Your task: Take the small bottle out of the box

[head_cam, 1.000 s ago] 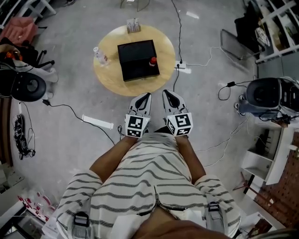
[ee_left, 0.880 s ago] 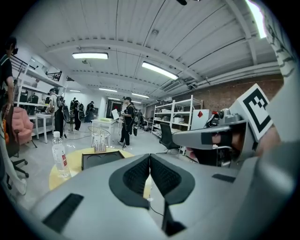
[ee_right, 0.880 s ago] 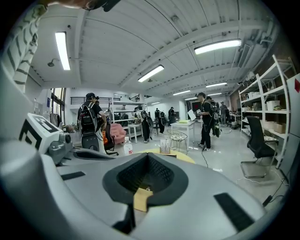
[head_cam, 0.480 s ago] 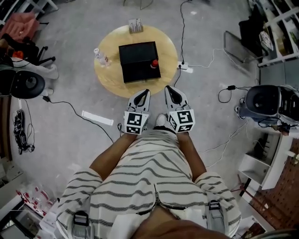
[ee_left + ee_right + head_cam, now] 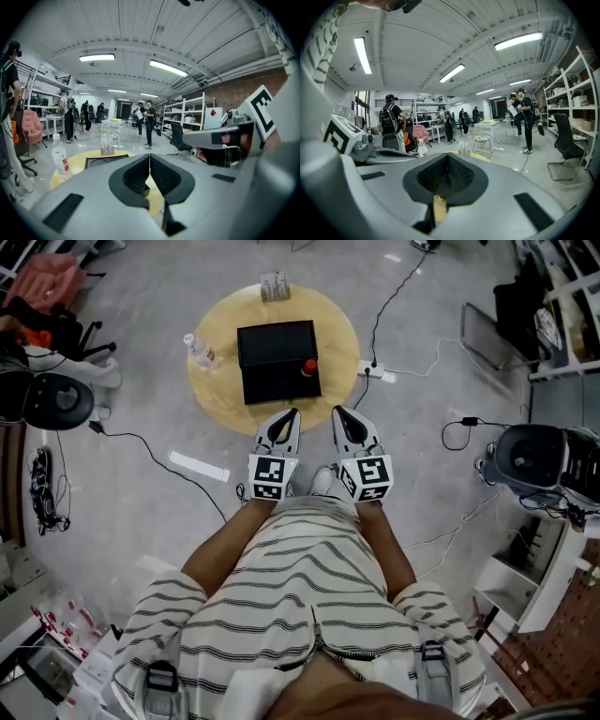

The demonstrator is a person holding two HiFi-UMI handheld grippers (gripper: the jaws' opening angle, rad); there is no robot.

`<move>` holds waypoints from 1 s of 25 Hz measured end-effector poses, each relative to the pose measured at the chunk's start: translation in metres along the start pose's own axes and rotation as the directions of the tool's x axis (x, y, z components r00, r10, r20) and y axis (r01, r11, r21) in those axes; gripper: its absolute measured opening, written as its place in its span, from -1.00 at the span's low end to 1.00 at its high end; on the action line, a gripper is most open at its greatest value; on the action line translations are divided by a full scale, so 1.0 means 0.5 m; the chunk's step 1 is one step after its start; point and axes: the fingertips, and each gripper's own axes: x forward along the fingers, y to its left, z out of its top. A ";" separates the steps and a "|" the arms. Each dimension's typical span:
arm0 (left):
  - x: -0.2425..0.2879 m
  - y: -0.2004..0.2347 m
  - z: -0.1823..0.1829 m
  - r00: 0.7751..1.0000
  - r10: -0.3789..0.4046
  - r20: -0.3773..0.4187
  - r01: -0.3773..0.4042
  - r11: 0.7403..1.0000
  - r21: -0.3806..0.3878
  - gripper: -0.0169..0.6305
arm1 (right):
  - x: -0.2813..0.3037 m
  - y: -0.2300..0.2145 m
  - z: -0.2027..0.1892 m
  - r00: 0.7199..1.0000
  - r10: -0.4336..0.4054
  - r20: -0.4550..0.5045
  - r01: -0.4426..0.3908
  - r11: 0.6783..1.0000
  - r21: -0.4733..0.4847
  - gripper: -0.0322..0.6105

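In the head view, the round pale wooden bench (image 5: pixel 217 395) sits in the upper middle of the frame on a grey floor. The black square box (image 5: pixel 272 357) lies at its centre. The small red-capped bottle (image 5: pixel 307 367) stands inside the box, tight in the lower right corner against the wall. A clear plastic water bottle (image 5: pixel 200 351) stands on the bench's left side, and a small rack of tubes (image 5: pixel 274 285) stands at its top edge. The left tool (image 5: pixel 291 414) and right tool (image 5: pixel 338 412) hang side by side just below the bench rim, short of the box. A white power strip (image 5: pixel 376 372) and its cables lie on the floor at the bench's right.

In the left gripper view, the left tool (image 5: pixel 149 161) has its jaws pressed together with nothing between them. Beyond it are the box (image 5: pixel 105 160), the water bottle (image 5: pixel 60 160) at the left and the rack (image 5: pixel 107 144). The small bottle is not visible here.

In the right gripper view, the right tool (image 5: pixel 446 161) is likewise pressed together and empty. The water bottle (image 5: pixel 423 149) and rack (image 5: pixel 463 149) show above it. The small bottle is out of sight here too.

The risks lie in the reach. Shut jaws would only push the small bottle over, so one tool must spread before going in. Because the bottle hugs the corner, a jaw could catch the box wall and drag or tip the box. The floor cables near the feet could snag a step forward.
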 end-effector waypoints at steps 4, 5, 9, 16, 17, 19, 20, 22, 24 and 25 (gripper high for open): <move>0.022 0.014 -0.008 1.000 0.016 -0.019 -0.016 1.000 0.006 -0.88 | 0.016 -0.008 -0.005 1.000 0.010 -0.005 -0.010 1.000 0.013 -0.84; 0.028 0.014 -0.011 1.000 0.020 -0.023 -0.020 1.000 0.007 -0.88 | 0.017 -0.011 -0.009 1.000 0.013 -0.008 -0.012 1.000 0.017 -0.85; 0.053 0.014 -0.019 0.999 0.033 -0.034 -0.033 0.999 0.011 -0.88 | 0.021 -0.022 -0.023 0.999 0.027 -0.023 -0.027 0.999 0.019 -0.84; 0.105 0.024 -0.036 0.997 0.051 -0.065 -0.051 0.999 0.004 -0.88 | 0.028 -0.036 -0.034 0.998 0.036 -0.043 -0.035 0.999 0.027 -0.84; 0.113 0.025 -0.036 0.996 0.052 -0.066 -0.052 0.999 0.005 -0.88 | 0.029 -0.038 -0.035 0.998 0.038 -0.045 -0.036 0.999 0.029 -0.84; 0.127 0.026 -0.037 0.996 0.057 -0.071 -0.056 0.998 0.011 -0.88 | 0.031 -0.040 -0.039 0.998 0.041 -0.051 -0.039 0.999 0.032 -0.85; 0.133 0.027 -0.039 0.995 0.060 -0.076 -0.059 0.998 0.013 -0.88 | 0.033 -0.040 -0.041 0.998 0.043 -0.054 -0.041 0.999 0.033 -0.84; 0.144 0.032 -0.042 0.994 0.067 -0.083 -0.066 0.998 0.016 -0.88 | 0.037 -0.038 -0.046 0.997 0.048 -0.058 -0.046 0.998 0.034 -0.84; 0.155 0.037 -0.046 0.994 0.071 -0.089 -0.070 0.997 0.018 -0.88 | 0.041 -0.039 -0.050 0.997 0.050 -0.062 -0.048 0.998 0.034 -0.85; 0.160 0.039 -0.048 0.993 0.073 -0.092 -0.071 0.997 0.019 -0.88 | 0.042 -0.039 -0.051 0.997 0.051 -0.065 -0.049 0.998 0.035 -0.84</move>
